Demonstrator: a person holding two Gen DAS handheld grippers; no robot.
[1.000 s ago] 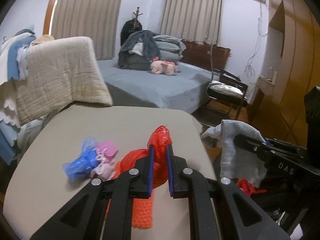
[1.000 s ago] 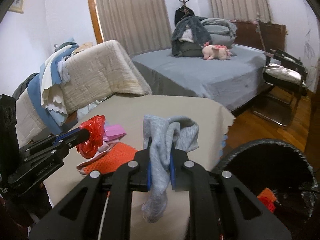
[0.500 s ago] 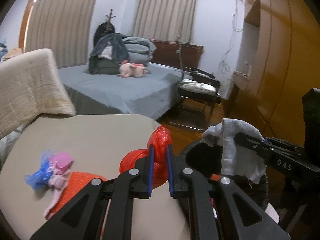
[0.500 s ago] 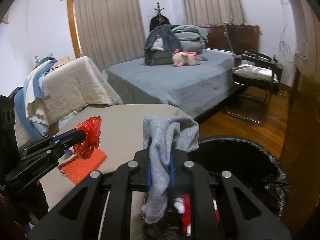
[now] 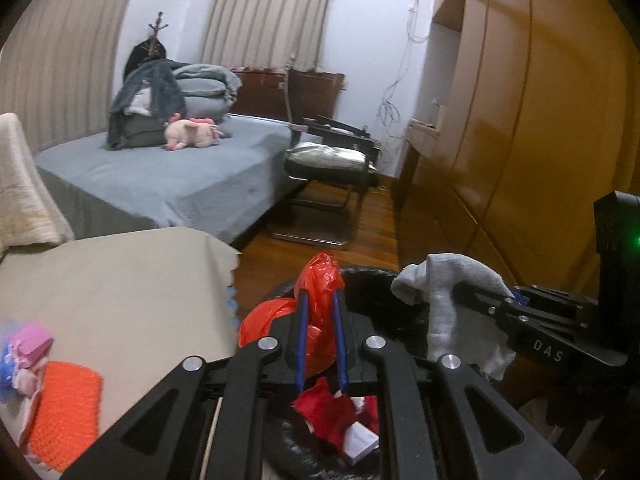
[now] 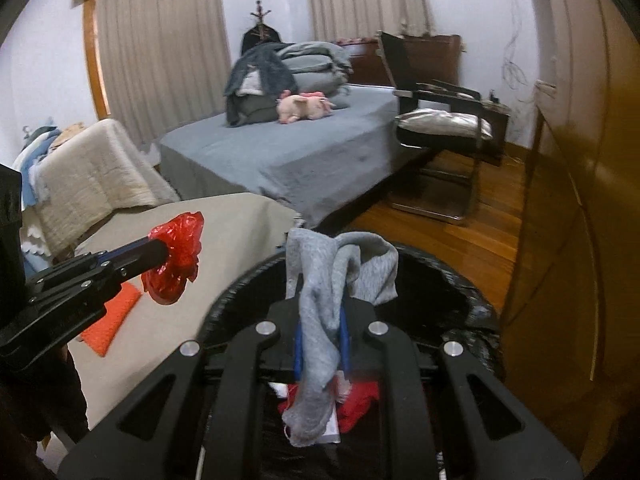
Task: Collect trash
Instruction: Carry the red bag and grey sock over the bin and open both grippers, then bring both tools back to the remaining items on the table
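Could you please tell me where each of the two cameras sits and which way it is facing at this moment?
Left wrist: sits on the left gripper, looks forward along its fingers over the black bin toward the bed; its fingers clamp a red plastic bag, the right gripper enters from the right.
Right wrist: sits on the right gripper, faces the same way above the bin; its fingers clamp a grey sock, the left gripper enters from the left.
Shared: bin, bed, both held items, beige table.
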